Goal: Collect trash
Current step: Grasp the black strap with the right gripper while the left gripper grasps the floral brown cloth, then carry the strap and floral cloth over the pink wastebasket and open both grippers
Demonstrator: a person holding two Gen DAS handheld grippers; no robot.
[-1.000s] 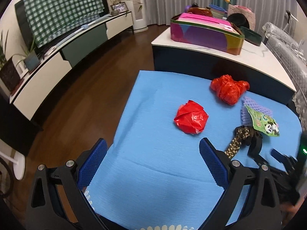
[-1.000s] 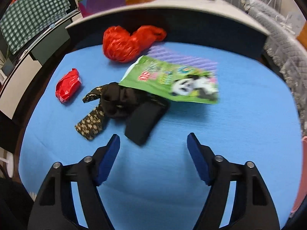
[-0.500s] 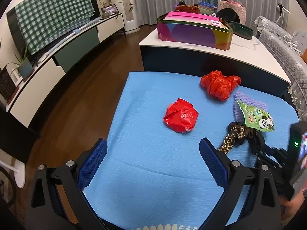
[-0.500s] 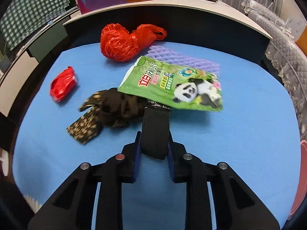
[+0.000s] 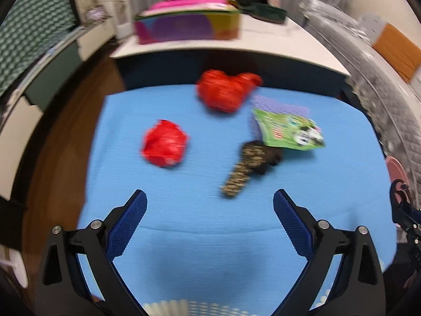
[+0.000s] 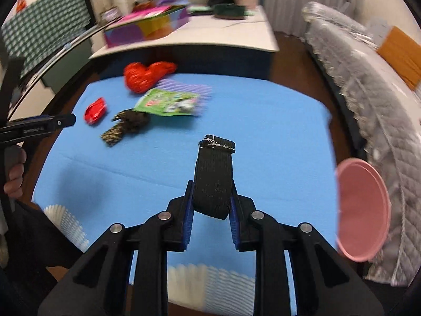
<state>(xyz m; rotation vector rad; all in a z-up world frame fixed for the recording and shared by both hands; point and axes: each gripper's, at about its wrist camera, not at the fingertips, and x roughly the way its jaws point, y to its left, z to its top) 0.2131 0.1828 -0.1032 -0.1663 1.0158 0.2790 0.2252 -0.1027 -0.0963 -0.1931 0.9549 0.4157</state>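
- Our left gripper (image 5: 209, 208) hangs over the near part of the blue cloth (image 5: 184, 250) with its jaws spread wide and nothing between them.
- Ahead of it and a little to the left, we see a crumpled red wrapper (image 5: 164, 143) lying on the cloth, well apart from the fingertips.
- Farther back sits a larger red plastic bag (image 5: 226, 90), near the cloth's far edge.
- Ahead and slightly right lies a patterned dark fabric strip (image 5: 243, 168), one end tucked under a green panda snack packet (image 5: 289, 130), which rests partly on a purple foam net (image 5: 279, 104).
- Our right gripper (image 6: 211, 197) is clamped on a black webbing strap (image 6: 214, 176); the strap stands up between the blue pads, its frayed end pointing away from us, lifted clear of the cloth.
- From the right wrist view, the remaining trash lies far off to the left of the strap, near the cloth's back corner.
- To the right of this gripper, a pink bin (image 6: 361, 208) stands just off the cloth's edge, beside a quilted grey sofa cover (image 6: 381, 121).
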